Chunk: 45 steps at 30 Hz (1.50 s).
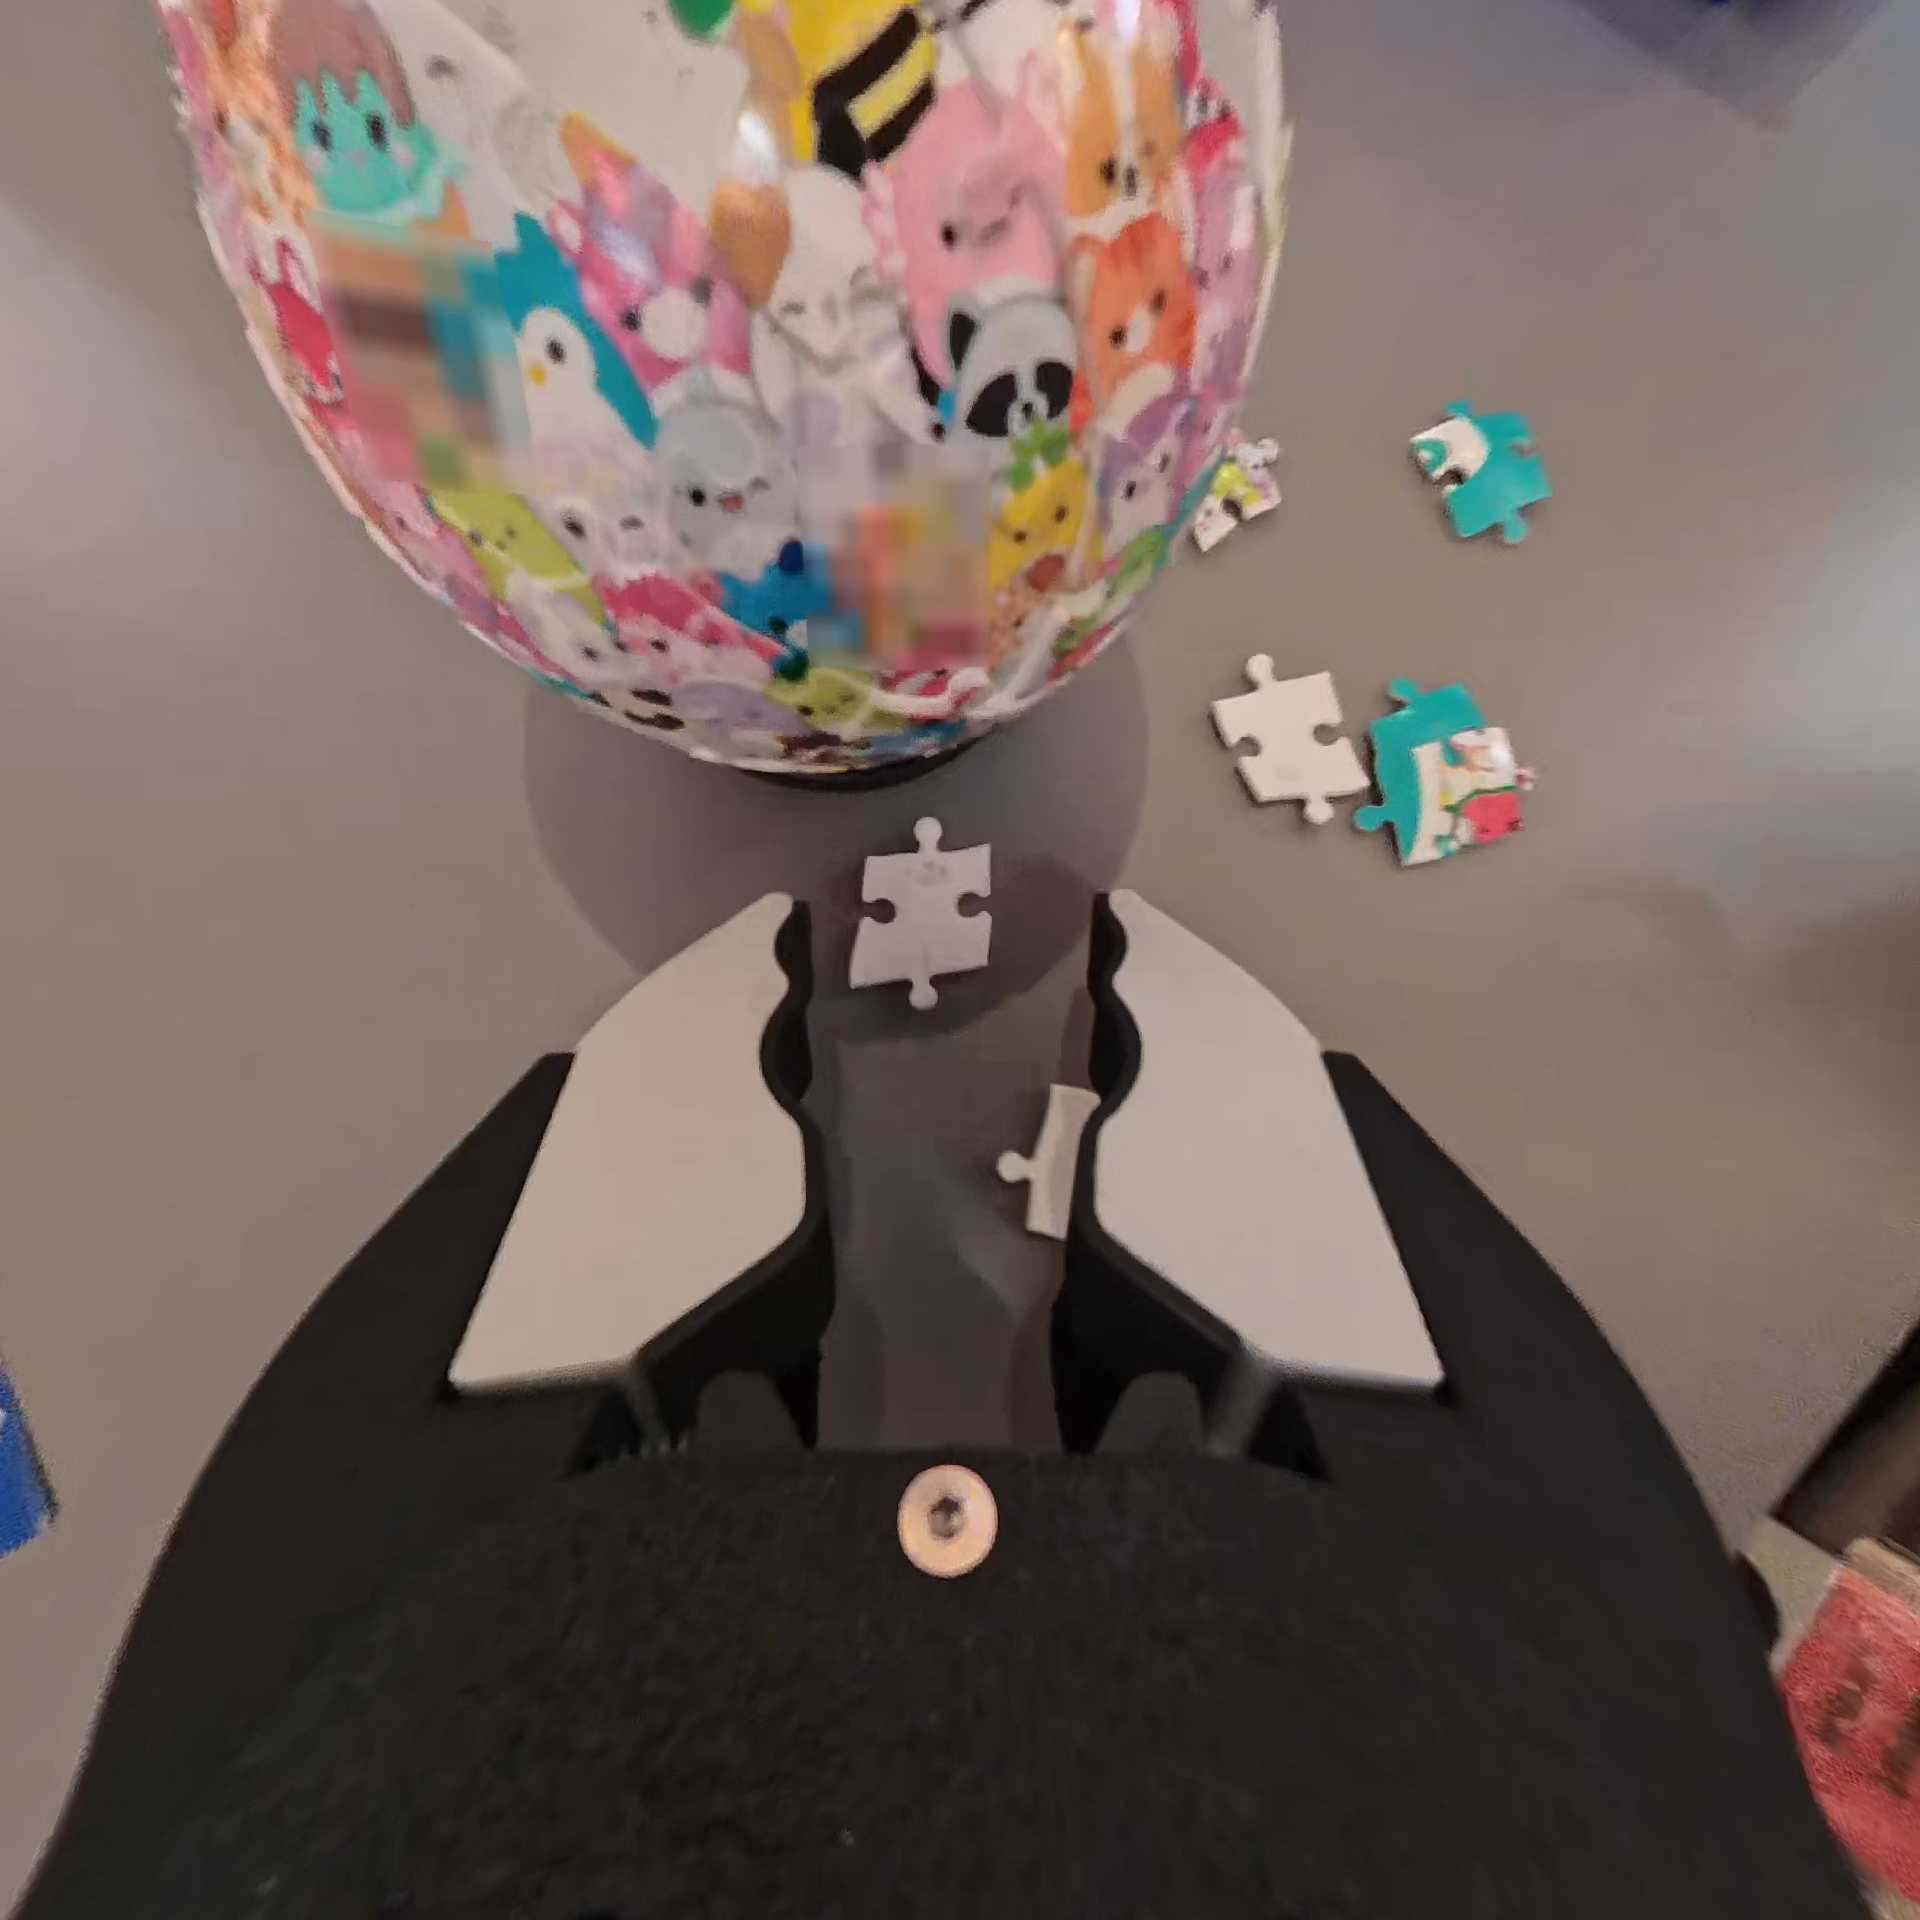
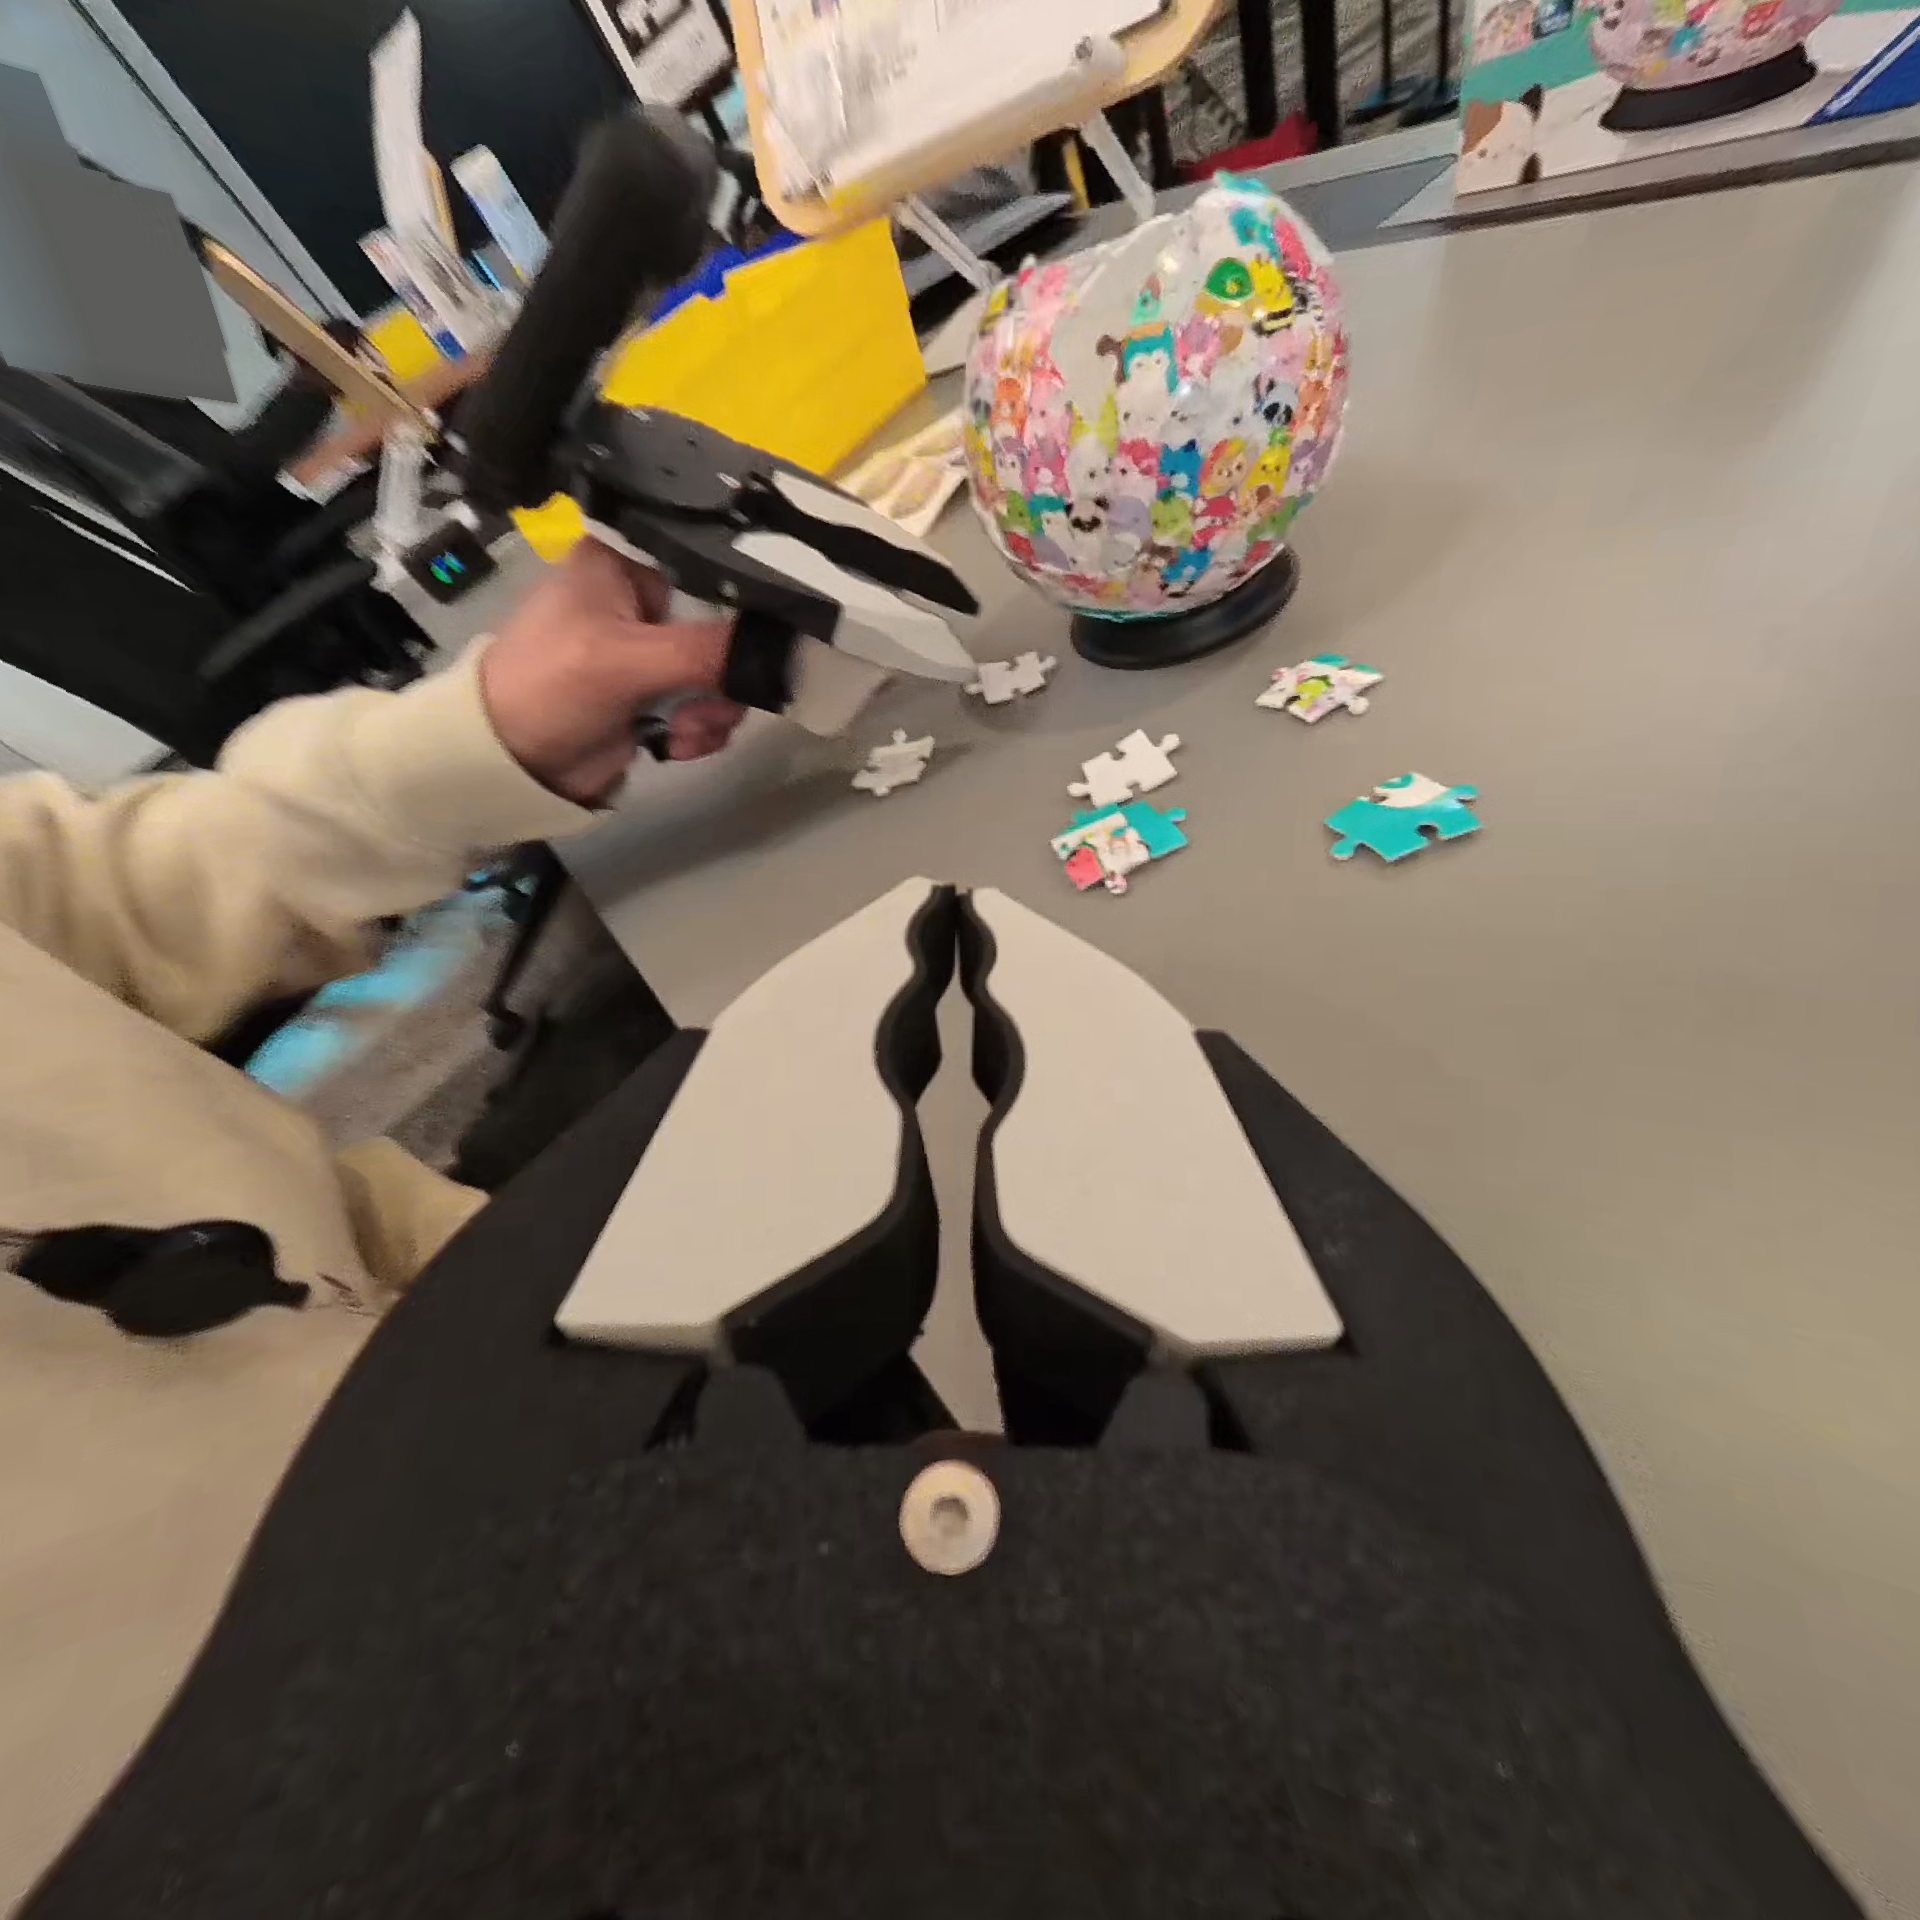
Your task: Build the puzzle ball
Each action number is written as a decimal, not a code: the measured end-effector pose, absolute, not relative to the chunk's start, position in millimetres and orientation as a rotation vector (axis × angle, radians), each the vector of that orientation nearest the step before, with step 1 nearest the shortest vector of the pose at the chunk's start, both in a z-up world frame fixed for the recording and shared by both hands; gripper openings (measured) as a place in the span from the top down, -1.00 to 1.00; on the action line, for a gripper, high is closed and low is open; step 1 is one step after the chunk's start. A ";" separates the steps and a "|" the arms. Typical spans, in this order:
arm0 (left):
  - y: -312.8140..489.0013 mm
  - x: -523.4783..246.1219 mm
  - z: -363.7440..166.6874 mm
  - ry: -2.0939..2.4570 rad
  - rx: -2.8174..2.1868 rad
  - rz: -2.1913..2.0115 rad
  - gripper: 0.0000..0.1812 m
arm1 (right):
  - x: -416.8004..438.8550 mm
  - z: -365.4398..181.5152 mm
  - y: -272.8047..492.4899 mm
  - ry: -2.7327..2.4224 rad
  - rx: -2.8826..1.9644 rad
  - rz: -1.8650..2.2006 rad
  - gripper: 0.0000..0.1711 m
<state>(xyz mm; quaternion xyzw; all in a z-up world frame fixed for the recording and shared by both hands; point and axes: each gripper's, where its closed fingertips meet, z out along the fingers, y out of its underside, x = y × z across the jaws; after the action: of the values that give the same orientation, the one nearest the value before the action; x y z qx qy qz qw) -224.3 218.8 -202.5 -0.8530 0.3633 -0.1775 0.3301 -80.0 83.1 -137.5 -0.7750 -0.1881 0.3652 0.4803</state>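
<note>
a: left gripper (image 1: pixel 940 914) is spread wide over a face-down white piece (image 1: pixel 923 912), just short of the puzzle ball (image 1: pixel 727 364) on its black stand (image 2: pixel 1184 623)

b: right gripper (image 2: pixel 956 904) is pinched together, empty. risk: the thin piece lies flat on the table (image 2: pixel 1558 935), so the fingers may skid it under the ball

On the table (image 1: pixel 260 831) the puzzle ball (image 1: pixel 727 364) sits on its stand (image 2: pixel 1184 623). One piece (image 1: pixel 923 914) lies just before the stand; four pieces (image 1: pixel 1288 746) lie to its right.
</note>
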 end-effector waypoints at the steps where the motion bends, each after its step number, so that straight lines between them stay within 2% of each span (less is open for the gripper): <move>1: 221.3 -224.1 -206.4 0.957 -2.243 -0.449 0.44 | -80.2 -136.7 82.7 -0.444 -1.887 0.930 1.00; 9: 219.6 -222.1 -226.0 1.022 -2.250 -0.377 0.47 | -82.0 -135.8 85.6 -0.476 -1.862 0.932 1.00; 11: 219.0 -221.7 -225.8 1.022 -2.235 -0.381 0.58 | -88.2 -134.8 88.9 -0.524 -1.836 0.903 1.00; 12: 218.4 -222.2 -225.5 1.028 -2.222 -0.383 0.70 | -92.0 -135.8 92.0 -0.564 -1.822 0.870 0.98; 14: 217.7 -222.9 -225.3 1.048 -2.207 -0.393 0.70 | -103.8 -142.7 96.7 -0.737 -1.783 0.777 0.91; 18: 213.2 -227.2 -223.2 1.063 -2.210 -0.451 0.71 | -125.0 -152.8 111.8 -1.005 -1.726 0.629 0.91; 21: 193.6 -220.5 -193.9 1.002 -2.155 -0.789 0.71 | -143.3 -138.1 125.1 -1.141 -1.691 0.618 0.89; 24: 151.9 -202.8 -111.6 0.849 -1.848 -1.579 0.71 | -163.7 -97.3 133.9 -1.300 -1.582 0.725 0.86; 26: 132.1 -210.1 -55.0 0.703 -1.551 -2.074 0.71 | -179.2 -62.3 138.1 -1.399 -1.452 0.815 0.75; 28: 123.9 -224.6 -25.0 0.601 -1.321 -2.345 0.71 | -194.4 -36.8 136.5 -1.506 -1.392 0.932 0.79; 36: 103.6 -236.2 -15.8 0.569 -1.110 -2.575 0.71 | -227.3 -1.7 122.6 -1.850 -1.240 1.141 0.82; 45: 99.8 -235.1 -13.4 0.564 -1.055 -2.624 0.72 | -231.1 -11.5 113.3 -2.045 -1.290 1.221 0.87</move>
<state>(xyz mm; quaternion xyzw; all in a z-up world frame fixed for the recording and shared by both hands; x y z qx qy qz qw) -235.1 99.8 -13.4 -0.3628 0.1941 -0.9023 0.1287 -231.1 113.3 -11.5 -0.4651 -0.7374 0.4402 0.2149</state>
